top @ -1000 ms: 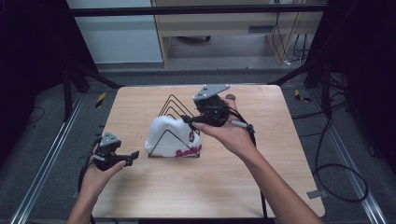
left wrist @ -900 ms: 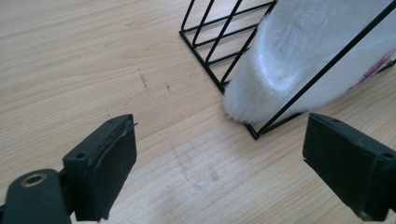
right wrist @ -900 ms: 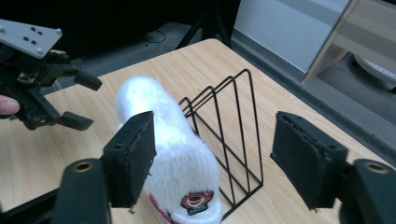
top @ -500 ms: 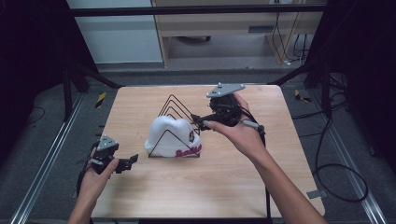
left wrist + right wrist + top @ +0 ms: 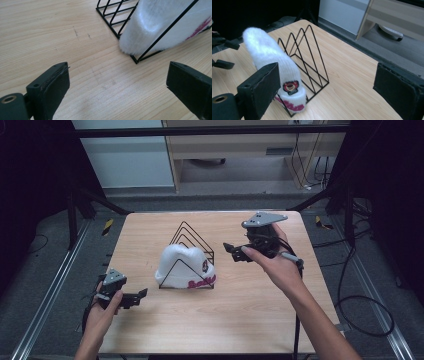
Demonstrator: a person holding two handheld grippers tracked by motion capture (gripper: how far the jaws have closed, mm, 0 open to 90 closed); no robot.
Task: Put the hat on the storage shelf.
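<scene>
Now the white hat [image 5: 183, 265] sits slotted in the wire rack [image 5: 192, 240] mid-counter [image 5: 250, 320], both claws released and empty — right claw [image 5: 235, 252] just opened beside the rack, left claw [image 5: 140, 296] near its front corner — so withdrawal seems next.

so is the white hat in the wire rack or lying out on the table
In. The white hat stands on edge in the black wire rack, in its front slot, a triangular wire crossing its face; both grippers are apart from it.

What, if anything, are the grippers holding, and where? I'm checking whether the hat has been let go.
Nothing is held. The left gripper and right gripper both stand open, apart from the white hat sitting in the wire rack.
</scene>
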